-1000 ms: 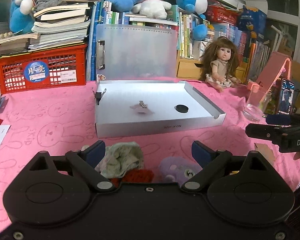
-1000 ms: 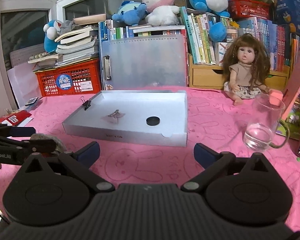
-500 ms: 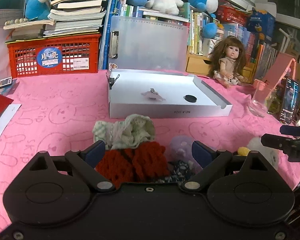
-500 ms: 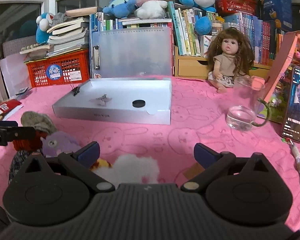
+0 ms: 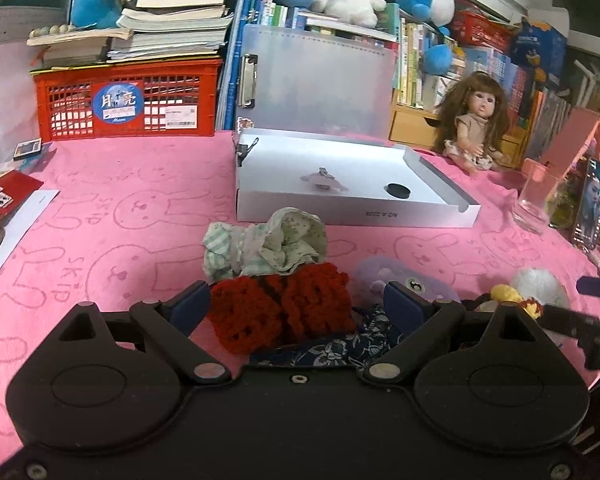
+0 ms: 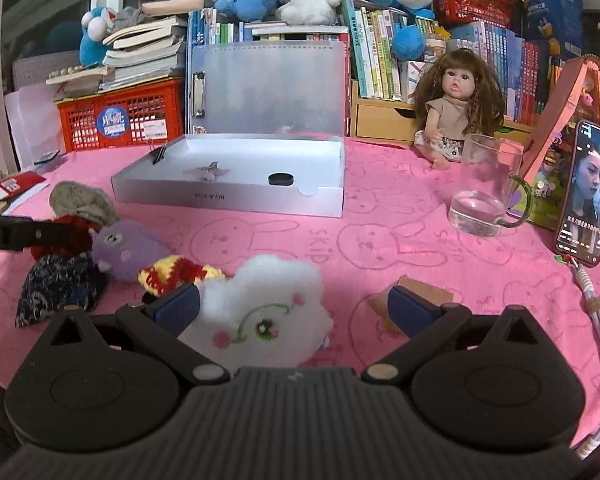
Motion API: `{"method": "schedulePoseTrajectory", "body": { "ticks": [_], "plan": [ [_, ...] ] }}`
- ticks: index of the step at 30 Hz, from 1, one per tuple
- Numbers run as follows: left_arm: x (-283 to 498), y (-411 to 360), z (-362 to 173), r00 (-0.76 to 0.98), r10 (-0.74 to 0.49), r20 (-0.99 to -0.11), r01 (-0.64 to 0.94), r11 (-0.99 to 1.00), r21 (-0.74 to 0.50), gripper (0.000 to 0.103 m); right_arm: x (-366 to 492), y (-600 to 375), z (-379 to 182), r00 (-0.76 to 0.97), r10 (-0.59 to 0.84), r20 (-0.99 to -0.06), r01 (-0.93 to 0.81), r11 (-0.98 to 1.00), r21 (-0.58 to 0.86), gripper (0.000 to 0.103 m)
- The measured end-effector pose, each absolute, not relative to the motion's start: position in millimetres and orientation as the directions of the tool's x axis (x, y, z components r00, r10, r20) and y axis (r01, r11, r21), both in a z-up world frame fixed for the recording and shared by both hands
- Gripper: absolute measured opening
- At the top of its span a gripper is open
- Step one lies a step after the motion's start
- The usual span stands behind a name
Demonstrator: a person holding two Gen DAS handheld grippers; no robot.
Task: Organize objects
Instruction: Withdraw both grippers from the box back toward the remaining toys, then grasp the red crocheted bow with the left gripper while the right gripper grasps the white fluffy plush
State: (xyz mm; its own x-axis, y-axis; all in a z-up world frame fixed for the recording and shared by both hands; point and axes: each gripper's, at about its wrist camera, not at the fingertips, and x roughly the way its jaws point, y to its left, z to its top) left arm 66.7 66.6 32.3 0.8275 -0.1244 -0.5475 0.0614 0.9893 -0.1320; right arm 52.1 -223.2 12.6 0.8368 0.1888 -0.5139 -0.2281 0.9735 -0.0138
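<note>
Red crochet piece (image 5: 284,308) lies between the wide-open left gripper (image 5: 296,300) fingers, not clamped; green cloth (image 5: 264,242) just beyond. Right gripper (image 6: 294,304) open wide around white plush (image 6: 268,312), ungripped. Purple plush (image 6: 124,248) at near left. Box (image 6: 228,200) far centre on pink cloth (image 6: 400,240).

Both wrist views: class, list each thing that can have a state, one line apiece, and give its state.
Left gripper: open, red crocheted piece between its fingers.
Right gripper: open, white fluffy plush between its fingers.
Shallow white cardboard box: lidless, holding a black round disc.
Clear glass mug: upright, a little water inside.
Smartphone: propped up, screen on.
</note>
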Motion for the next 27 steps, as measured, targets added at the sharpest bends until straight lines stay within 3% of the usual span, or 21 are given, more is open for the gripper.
{"method": "schedulePoseTrajectory", "body": {
  "ticks": [27],
  "plan": [
    [79.8,64.5,17.5,0.81,-0.085,-0.58,-0.003,0.989,-0.148,0.094,50.0,-197.5,-1.6,0.813,0.21,-0.544,-0.307,0.947,-0.093,0.103]
  ]
}}
